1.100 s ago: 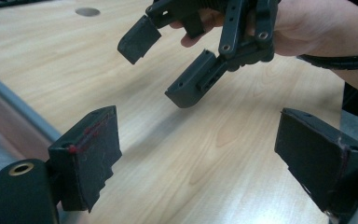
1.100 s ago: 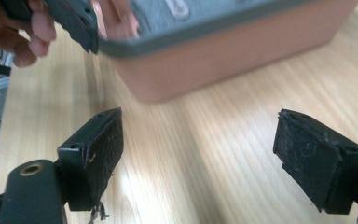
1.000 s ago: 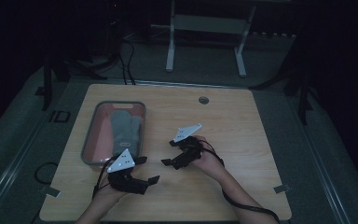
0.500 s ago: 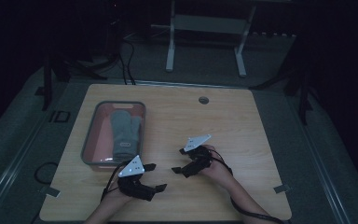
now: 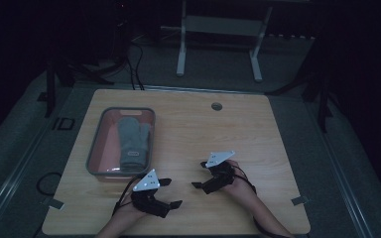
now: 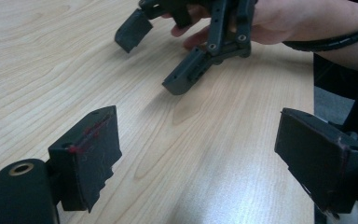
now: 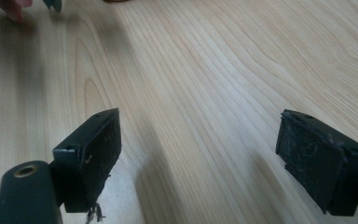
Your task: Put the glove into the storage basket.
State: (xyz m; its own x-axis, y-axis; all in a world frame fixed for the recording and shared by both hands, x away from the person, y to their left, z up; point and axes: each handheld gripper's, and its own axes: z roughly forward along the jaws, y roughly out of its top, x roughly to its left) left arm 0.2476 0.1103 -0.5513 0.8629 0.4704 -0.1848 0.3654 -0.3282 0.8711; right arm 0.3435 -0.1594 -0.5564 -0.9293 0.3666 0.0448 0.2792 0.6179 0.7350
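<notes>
Mitten (image 5: pixel 133 140) in tray (image 5: pixel 95 153), beyond jaws

This is looking like a lab or test room. A pale wooden counter (image 5: pixel 258 129) with a round cable hole (image 5: pixel 217 106) is standing on dark grey carpet (image 5: pixel 15 148), with black cables (image 5: pixel 131 62) and a white metal stand (image 5: pixel 218 44) sitting behind.

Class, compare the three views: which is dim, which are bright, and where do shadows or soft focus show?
High view: dim throughout, dark surroundings, the table only faintly lit. Left gripper view: bright, sharp wood grain, with shadows under the right gripper. Right gripper view: bright, its near fingers slightly soft, casting long shadows.
</notes>
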